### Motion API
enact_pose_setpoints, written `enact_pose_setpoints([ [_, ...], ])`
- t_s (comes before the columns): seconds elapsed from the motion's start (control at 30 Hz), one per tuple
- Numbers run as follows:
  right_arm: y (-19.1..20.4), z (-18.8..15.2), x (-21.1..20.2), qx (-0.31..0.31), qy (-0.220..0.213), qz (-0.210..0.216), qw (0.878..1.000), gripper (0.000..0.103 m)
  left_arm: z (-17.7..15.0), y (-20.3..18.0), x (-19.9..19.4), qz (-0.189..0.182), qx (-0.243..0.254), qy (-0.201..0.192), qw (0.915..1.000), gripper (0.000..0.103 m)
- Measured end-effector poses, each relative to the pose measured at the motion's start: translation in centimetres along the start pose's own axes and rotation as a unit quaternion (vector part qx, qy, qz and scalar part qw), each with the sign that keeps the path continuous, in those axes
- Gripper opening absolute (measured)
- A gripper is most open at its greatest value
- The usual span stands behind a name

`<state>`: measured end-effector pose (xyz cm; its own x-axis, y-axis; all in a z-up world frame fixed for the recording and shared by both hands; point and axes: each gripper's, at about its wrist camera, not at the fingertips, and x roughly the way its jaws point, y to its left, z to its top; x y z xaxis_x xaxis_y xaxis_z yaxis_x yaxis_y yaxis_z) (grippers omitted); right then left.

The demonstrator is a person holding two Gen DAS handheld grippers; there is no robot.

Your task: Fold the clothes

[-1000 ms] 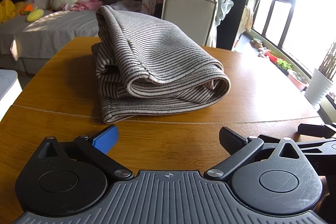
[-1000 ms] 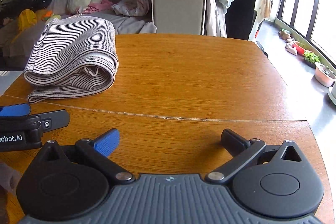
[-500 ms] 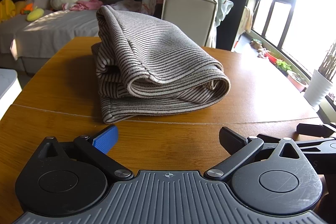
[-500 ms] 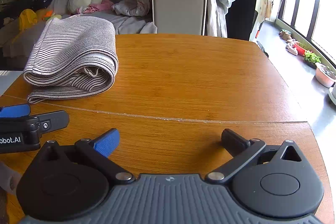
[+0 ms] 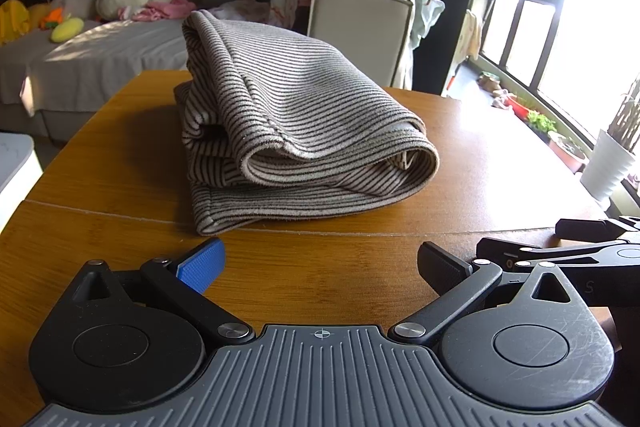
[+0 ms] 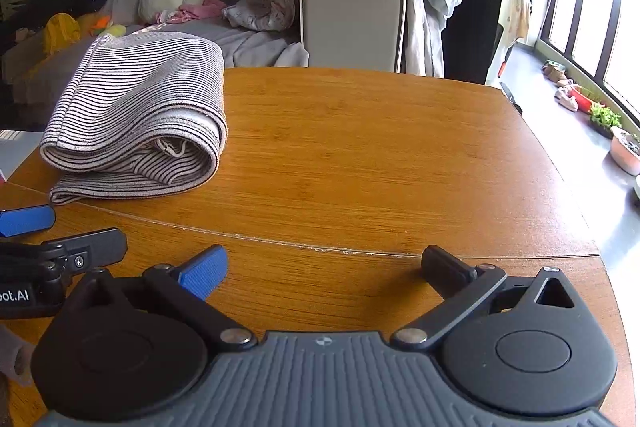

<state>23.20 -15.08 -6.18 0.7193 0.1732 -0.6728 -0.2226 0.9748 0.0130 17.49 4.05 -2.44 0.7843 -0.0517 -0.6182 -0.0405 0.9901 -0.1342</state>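
Nothing has moved: the folded grey-and-black striped garment (image 5: 296, 131) lies on the wooden table (image 6: 380, 155); left claw (image 5: 320, 263) and right claw (image 6: 324, 263) gape empty. Cluttered sofa (image 5: 100, 47) behind.

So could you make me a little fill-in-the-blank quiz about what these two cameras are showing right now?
1. The folded garment has a ____ pattern.
2. It lies on a ____ table.
3. The left gripper and right gripper both have their jaws ____, holding nothing.
4. One finger pad on each gripper is coloured ____.

Missing words: striped; wooden; open; blue
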Motion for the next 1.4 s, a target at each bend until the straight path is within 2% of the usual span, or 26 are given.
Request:
enact_pose_setpoints([
  [0.33, -0.15, -0.13, -0.01, 0.000, -0.001, 0.002, 1.000, 0.103, -0.16, 0.02, -0.18, 0.007, 0.001, 0.002, 1.0000, 0.103],
  [0.77, -0.24, -0.28, -0.08, 0.000, -0.002, 0.001, 1.000, 0.103, -0.09, 0.47, -0.26, -0.006, -0.016, -0.005, 0.9998, 0.103],
  [1.4, -0.32, -0.18, -0.09, 0.001, 0.000, -0.002, 1.000, 0.103, -0.04, 0.36, -0.24, -0.007, -0.017, -0.006, 0.9998, 0.103],
])
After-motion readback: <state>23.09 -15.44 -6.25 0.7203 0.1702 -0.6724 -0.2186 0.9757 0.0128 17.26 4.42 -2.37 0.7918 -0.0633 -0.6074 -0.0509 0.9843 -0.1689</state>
